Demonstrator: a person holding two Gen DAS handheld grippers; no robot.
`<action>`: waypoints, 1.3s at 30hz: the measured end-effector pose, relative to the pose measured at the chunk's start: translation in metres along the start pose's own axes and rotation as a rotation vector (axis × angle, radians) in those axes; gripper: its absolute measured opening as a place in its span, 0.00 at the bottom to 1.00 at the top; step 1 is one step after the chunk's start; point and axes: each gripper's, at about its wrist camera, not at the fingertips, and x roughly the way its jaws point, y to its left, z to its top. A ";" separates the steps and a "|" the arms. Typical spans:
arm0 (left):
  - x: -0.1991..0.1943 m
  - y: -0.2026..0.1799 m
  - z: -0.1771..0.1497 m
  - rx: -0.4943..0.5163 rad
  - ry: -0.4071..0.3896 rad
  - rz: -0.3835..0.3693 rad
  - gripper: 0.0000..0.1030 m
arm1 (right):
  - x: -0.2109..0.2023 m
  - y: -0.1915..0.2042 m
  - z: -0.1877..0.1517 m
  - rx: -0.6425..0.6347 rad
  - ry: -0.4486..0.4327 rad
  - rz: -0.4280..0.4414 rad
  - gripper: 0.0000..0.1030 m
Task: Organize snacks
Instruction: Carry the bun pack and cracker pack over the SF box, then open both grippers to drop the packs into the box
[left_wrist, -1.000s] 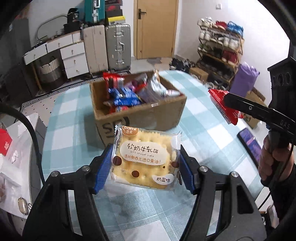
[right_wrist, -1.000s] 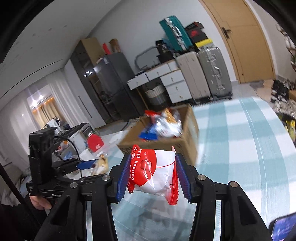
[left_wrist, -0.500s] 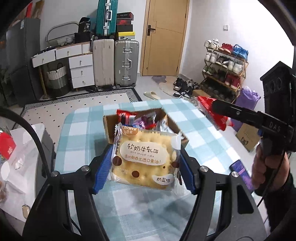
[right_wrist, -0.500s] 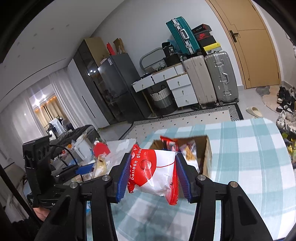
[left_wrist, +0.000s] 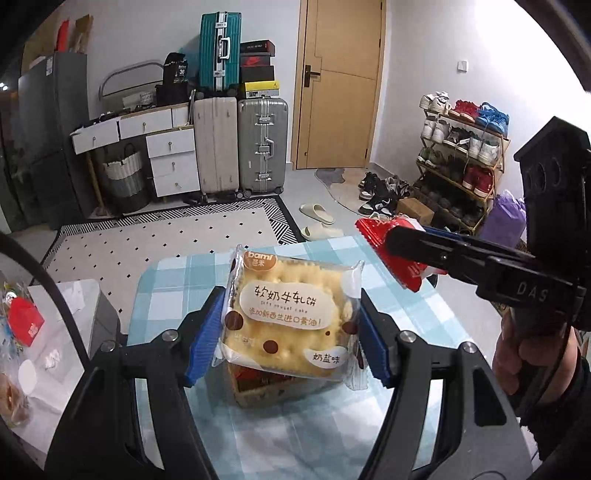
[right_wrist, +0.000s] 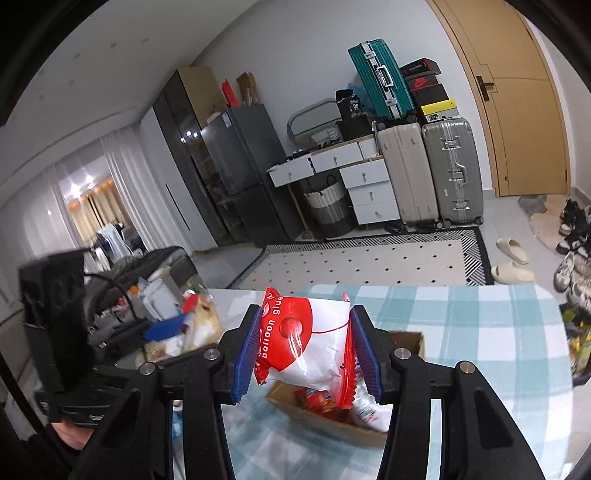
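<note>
My left gripper (left_wrist: 288, 332) is shut on a clear packet of yellow nougat crackers (left_wrist: 291, 314), held high above the table. Below it, mostly hidden by the packet, sits the cardboard snack box (left_wrist: 266, 393). My right gripper (right_wrist: 304, 349) is shut on a red and white balloon glue bag (right_wrist: 306, 343). Under that bag the cardboard box (right_wrist: 332, 421) shows with red wrappers inside. In the left wrist view the right gripper (left_wrist: 391, 245) comes in from the right, with the red bag (left_wrist: 384, 240) pinched in it.
A blue and white checked tablecloth (left_wrist: 406, 321) covers the table (right_wrist: 480, 325). A side surface with a red pouch (left_wrist: 26, 321) and clutter lies to the left. Suitcases (left_wrist: 262, 144), drawers, a door and a shoe rack (left_wrist: 461, 158) stand beyond on the floor.
Both grippers have risen with their packets still held. The box and table have dropped lower and look smaller in both views, and more of the floor shows.
</note>
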 end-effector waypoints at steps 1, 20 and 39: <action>0.006 0.002 0.005 -0.006 0.008 -0.002 0.63 | 0.003 -0.002 0.004 0.005 0.005 0.003 0.47; 0.162 0.043 -0.009 -0.094 0.152 0.017 0.63 | 0.097 -0.029 0.022 0.021 0.125 -0.005 0.47; 0.266 0.053 -0.054 -0.119 0.317 0.003 0.66 | 0.159 -0.053 -0.025 0.030 0.250 -0.039 0.50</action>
